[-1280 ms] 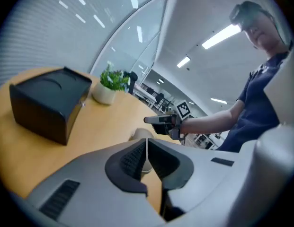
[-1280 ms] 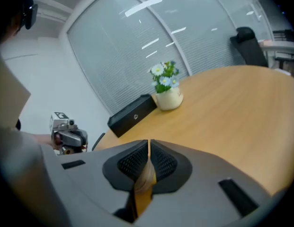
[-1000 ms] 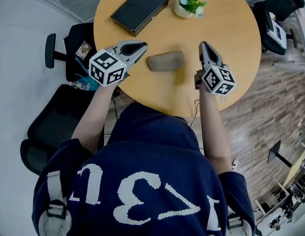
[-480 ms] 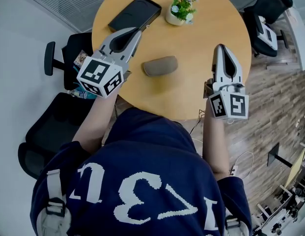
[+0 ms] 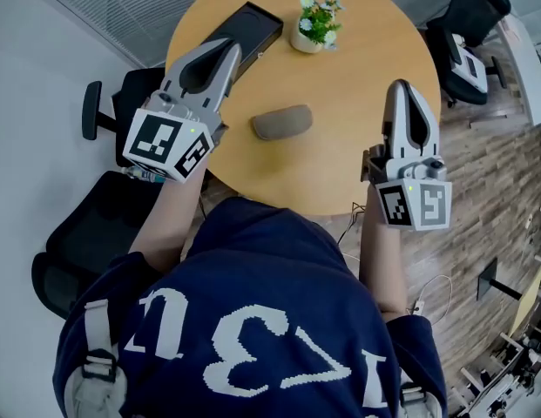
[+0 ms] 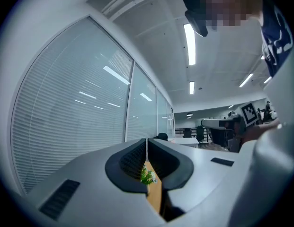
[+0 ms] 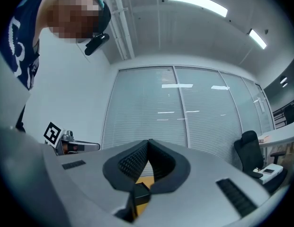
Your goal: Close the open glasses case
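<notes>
The grey-brown glasses case point(image 5: 281, 122) lies with its lid down near the middle of the round wooden table point(image 5: 366, 50). My left gripper point(image 5: 226, 49) is raised above the table's left side, jaws shut and empty, left of the case and well clear of it. My right gripper point(image 5: 401, 87) is held high over the right side, also shut on nothing. In the left gripper view the gripper point(image 6: 147, 140) points level at glass walls, its pads meeting. In the right gripper view the gripper point(image 7: 148, 141) shows the same closed pads.
A black flat box point(image 5: 244, 31) lies at the table's back left; a small potted plant point(image 5: 315, 23) stands at the back. Black office chairs stand left of the table point(image 5: 78, 233) and at the back right point(image 5: 466, 24). Wooden floor lies to the right.
Both grippers have risen away from the table and now look larger in the head view. They have tilted from pointing downward to level. The case has not moved.
</notes>
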Tool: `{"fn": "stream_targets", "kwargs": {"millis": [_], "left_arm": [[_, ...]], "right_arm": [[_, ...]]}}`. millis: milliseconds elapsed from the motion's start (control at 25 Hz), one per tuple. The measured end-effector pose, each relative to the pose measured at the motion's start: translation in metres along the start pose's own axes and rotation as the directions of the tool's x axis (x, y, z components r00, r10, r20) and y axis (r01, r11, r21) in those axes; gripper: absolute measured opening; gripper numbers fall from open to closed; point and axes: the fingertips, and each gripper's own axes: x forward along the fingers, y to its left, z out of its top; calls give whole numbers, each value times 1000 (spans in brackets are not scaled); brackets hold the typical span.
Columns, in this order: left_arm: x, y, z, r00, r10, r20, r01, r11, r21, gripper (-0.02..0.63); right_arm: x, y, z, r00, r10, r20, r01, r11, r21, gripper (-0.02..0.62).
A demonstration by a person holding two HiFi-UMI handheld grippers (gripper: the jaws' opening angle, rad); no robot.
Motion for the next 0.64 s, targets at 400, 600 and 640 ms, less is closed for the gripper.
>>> {"fn": "stream_targets", "kwargs": {"millis": [400,600,640], "left_arm": [[-1,0,5,1000,15,12,-15,999,41,23],[-3,-3,7,1000,14,15,-14,999,34,23],[-4,-4,7,1000,14,15,-15,999,32,23]], "right_arm": [[-2,4,7,1000,8,5,-8,999,-34,25],[-5,5,6,1000,5,-3,-5,999,-40,25],[-6,6,6,1000,5,-5,-5,999,-40,25]]}}
